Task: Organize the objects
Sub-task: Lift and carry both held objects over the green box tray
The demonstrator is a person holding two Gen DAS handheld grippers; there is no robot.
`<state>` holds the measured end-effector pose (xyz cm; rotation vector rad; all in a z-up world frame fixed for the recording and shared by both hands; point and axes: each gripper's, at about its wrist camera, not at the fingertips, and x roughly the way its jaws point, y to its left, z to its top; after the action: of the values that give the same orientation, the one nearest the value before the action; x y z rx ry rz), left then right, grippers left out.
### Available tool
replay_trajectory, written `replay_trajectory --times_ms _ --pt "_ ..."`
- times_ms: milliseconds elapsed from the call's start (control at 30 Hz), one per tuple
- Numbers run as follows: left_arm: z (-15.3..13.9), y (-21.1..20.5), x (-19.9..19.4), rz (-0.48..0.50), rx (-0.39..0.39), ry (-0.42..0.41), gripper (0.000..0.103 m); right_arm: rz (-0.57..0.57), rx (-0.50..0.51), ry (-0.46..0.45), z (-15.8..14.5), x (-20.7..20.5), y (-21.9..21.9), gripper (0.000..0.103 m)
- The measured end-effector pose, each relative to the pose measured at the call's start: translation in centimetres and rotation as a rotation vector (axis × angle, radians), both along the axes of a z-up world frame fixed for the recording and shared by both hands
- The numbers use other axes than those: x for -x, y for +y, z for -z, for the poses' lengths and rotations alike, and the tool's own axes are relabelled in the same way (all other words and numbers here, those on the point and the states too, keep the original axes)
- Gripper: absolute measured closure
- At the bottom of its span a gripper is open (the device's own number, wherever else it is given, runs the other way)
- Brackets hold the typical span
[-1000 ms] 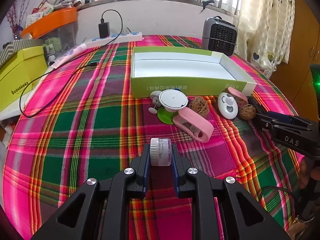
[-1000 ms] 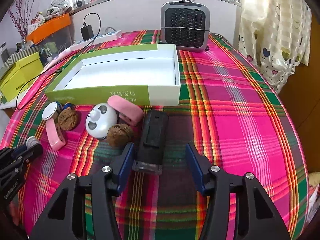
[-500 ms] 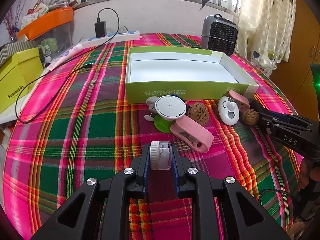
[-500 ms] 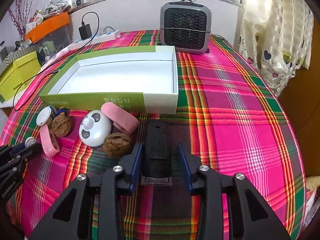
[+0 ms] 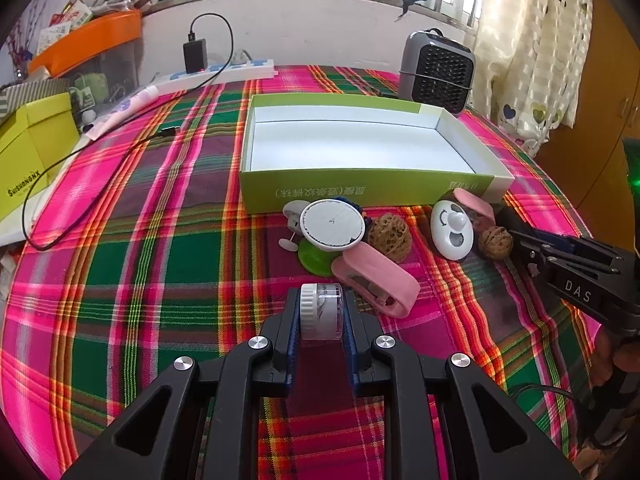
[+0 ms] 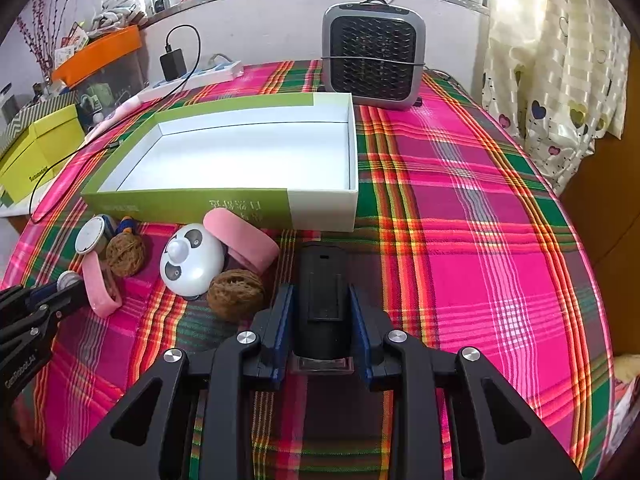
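Observation:
My left gripper (image 5: 321, 312) is shut on a small clear jar with a white ribbed lid (image 5: 321, 311), held above the plaid cloth. My right gripper (image 6: 321, 308) is shut on a black oblong device (image 6: 321, 300). An empty green-and-white box (image 5: 360, 194) (image 6: 224, 204) stands beyond both. In front of it lie a round white disc on a green base (image 5: 332, 225), two pink cases (image 5: 376, 280) (image 6: 242, 240), two walnuts (image 5: 390, 236) (image 6: 236, 290), and a white panda-face gadget (image 6: 191, 264) (image 5: 452, 229).
A grey fan heater (image 6: 374, 58) stands behind the box. A power strip with charger and cable (image 5: 216, 70) lies at the back left. A yellow-green box (image 5: 32, 160) and an orange bin (image 5: 88, 40) sit at the left edge. A curtain (image 6: 552, 60) hangs at right.
My right gripper has closed on the black device, which it straddled open a second ago. My left gripper has moved forward and slightly left, holding the jar throughout.

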<state>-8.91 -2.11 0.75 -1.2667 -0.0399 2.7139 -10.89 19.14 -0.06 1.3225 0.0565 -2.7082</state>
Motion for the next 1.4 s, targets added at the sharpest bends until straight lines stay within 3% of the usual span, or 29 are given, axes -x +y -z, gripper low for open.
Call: replay_trajectory --times_ms 700,1400 --pt "-3.5 0.2 0.7 0.019 -0.027 0.052 0.086 -0.043 0.024 0.047 -2.8 0.2 -0.2 0.075" --pt "-5.6 1.2 9.5 0.058 -0.060 0.045 0.086 -0.106 0.058 0.022 -4.7 7.0 -2.6 0.075"
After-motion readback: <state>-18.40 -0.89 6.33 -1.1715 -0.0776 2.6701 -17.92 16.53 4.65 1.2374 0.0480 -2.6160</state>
